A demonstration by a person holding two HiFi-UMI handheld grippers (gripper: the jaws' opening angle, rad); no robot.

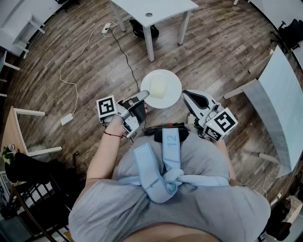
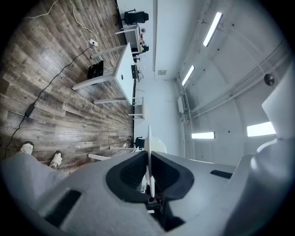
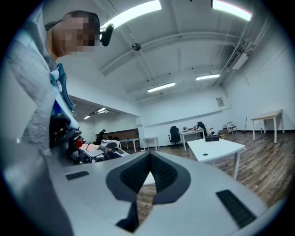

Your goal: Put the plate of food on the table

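Observation:
A white plate carrying a pale yellow block of food hangs above the wooden floor in front of the person. My left gripper is shut on the plate's left rim; in the left gripper view the plate shows edge-on between the jaws of that gripper. My right gripper is just beside the plate's right rim, shut with nothing in it, and in its own view the right gripper has its jaws meeting at the tips. A white table stands further ahead.
A black bag lies under the white table. White cables and a power adapter trail over the floor at left. A grey tabletop is at the right, a wooden table at the left.

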